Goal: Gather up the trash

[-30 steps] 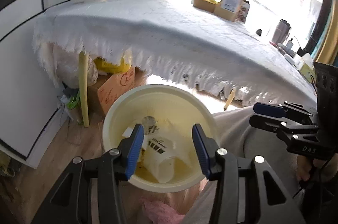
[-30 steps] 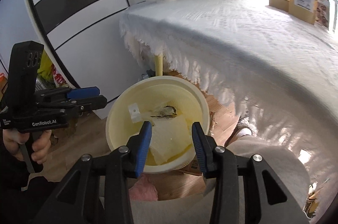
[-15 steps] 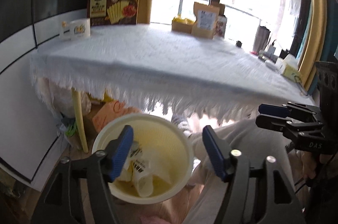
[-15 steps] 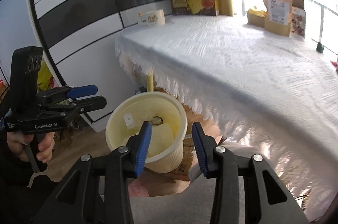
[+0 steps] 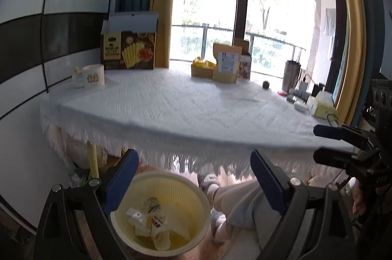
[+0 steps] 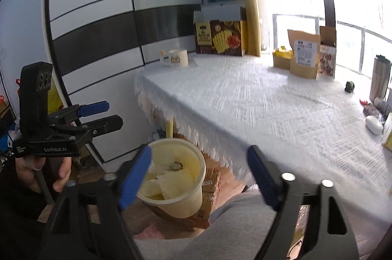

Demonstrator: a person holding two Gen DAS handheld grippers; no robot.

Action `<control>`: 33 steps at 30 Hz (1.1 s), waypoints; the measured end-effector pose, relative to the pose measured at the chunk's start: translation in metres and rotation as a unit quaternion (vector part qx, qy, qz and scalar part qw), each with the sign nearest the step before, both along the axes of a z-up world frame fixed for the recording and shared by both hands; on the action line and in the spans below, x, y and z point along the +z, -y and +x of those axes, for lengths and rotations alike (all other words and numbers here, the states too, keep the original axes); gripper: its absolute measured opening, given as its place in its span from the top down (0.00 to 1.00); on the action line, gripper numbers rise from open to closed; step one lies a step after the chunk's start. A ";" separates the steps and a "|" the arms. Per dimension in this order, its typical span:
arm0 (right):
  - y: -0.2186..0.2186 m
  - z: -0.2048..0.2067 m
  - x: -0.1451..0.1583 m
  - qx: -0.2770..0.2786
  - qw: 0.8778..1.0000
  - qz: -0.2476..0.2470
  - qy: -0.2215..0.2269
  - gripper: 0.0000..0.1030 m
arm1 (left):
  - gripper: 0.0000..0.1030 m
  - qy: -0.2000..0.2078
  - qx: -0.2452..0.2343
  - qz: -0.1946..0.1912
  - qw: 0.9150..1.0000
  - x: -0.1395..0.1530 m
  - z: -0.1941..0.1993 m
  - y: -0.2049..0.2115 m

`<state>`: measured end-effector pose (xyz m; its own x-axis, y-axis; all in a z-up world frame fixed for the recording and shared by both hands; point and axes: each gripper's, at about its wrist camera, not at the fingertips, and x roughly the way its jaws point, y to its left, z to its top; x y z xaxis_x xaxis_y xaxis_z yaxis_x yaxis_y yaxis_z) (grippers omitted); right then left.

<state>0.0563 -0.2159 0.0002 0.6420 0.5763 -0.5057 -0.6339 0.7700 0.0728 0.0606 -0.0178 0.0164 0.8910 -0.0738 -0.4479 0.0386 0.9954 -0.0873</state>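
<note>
Both sets of jaws are opening, wide apart, nothing gripped between the blue pads. Left gripper point(image 5: 193, 176) hangs above the cream-yellow slatted waste basket point(image 5: 171, 186) on the floor; right gripper point(image 6: 198, 174) is also above it, basket seen lower left between its fingers. Basket holds crumpled white wrappers and a clear plastic cup point(image 5: 149, 220). Basket sits just in front of the table edge, beside the person's grey-trousered leg point(image 5: 245, 201). Table with white fringed tablecloth point(image 5: 171, 108) carries a mug point(image 5: 89, 76), a brown cracker box point(image 5: 129, 49), kraft paper pouch point(image 5: 226, 64), steel tumbler point(image 5: 291, 75). Tabletop centre looks bare of trash. Frames are motion-blurred.
</note>
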 end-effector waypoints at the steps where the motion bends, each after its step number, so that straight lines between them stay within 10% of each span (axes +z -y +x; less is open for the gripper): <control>1: 0.001 -0.002 0.004 0.000 1.000 0.000 0.004 0.18 | 0.09 0.008 0.000 0.003 1.000 0.004 -0.002 0.000; 14: -0.002 -0.037 0.049 -0.007 0.997 0.023 0.072 0.08 | 0.08 0.082 -0.028 0.045 0.995 0.035 -0.030 -0.005; 33: -0.037 -0.027 0.044 0.003 0.998 0.011 0.060 0.06 | 0.01 0.047 -0.039 0.001 0.998 0.015 -0.033 -0.036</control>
